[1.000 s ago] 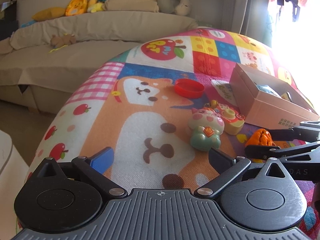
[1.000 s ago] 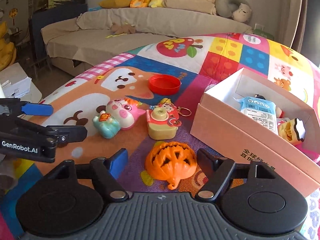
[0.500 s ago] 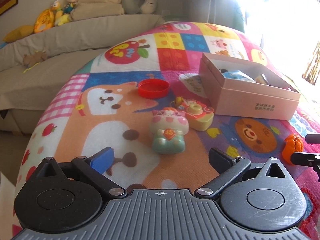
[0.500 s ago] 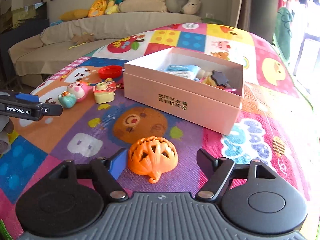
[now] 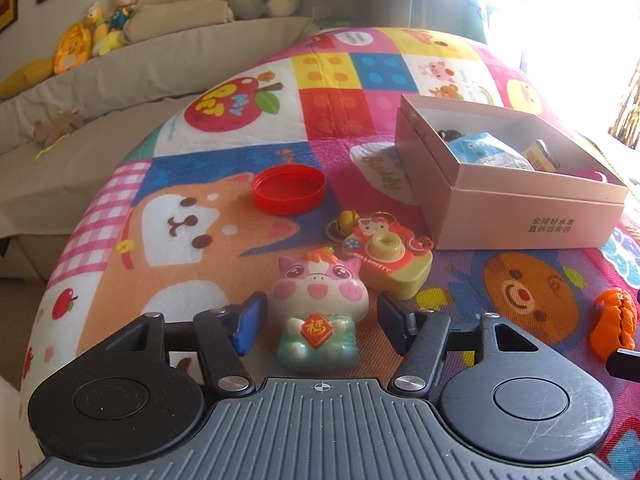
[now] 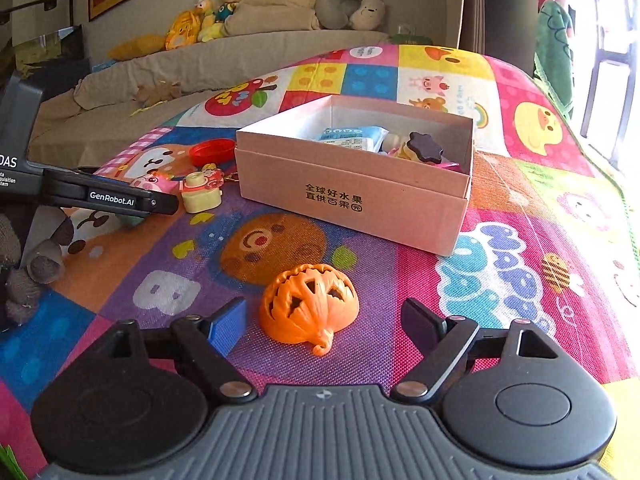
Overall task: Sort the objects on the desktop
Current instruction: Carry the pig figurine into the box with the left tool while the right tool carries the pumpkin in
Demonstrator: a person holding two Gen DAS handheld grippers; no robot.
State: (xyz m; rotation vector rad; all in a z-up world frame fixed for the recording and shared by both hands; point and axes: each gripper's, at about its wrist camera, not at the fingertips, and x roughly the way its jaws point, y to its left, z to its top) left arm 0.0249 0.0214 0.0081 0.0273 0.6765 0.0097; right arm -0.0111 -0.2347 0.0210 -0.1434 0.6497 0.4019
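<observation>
Pig toy (image 5: 320, 312) between closing left tool (image 5: 318, 316)

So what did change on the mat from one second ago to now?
The left tool came up to the pig toy and its jaws are closing around it, not yet pressing. The right tool moved with the pumpkin nearer the box front; its jaws are opening. Red lid and camera toy stayed.

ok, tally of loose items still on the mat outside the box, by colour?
Orange: 1, pumpkin toy
Red: 1, round lid
Pink and green: 1, pig figure
Yellow and red: 1, toy camera keychain
Total: 4 outside the pink box
</observation>
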